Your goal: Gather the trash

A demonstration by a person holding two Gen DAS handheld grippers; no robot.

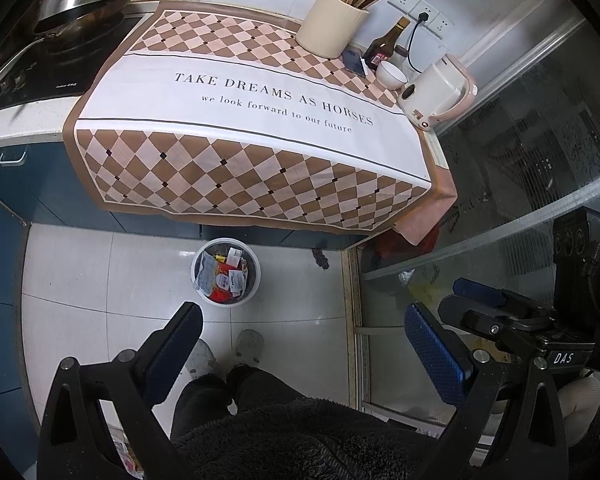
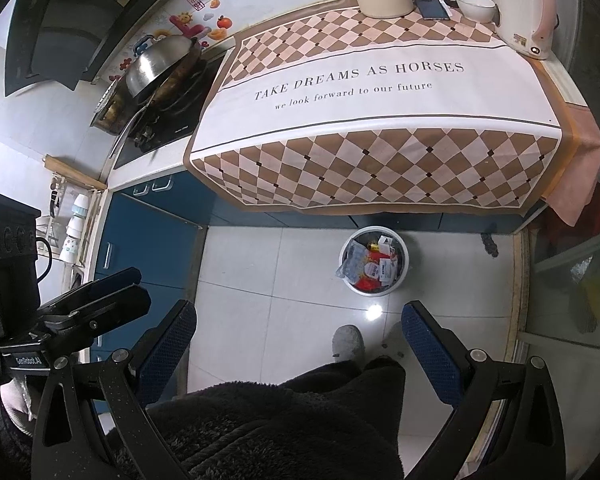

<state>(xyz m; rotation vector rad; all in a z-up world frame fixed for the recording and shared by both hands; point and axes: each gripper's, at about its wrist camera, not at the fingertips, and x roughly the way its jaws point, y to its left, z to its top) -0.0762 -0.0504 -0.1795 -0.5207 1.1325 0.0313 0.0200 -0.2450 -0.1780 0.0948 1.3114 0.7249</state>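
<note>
Left gripper (image 1: 306, 338): held high, pointing downward, jaws spread wide, nothing between the blue pads (image 1: 436, 354). Right gripper (image 2: 300, 338): same attitude, jaws spread wide, blue pads (image 2: 432, 350) bare. The two grippers sit side by side at similar height, each visible at the edge of the other's view. Hands holding them are not clearly visible.

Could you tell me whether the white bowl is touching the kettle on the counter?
Cannot tell. In the right wrist view the white bowl overlaps the kettle with no gap visible, but neither view shows contact plainly.
</note>
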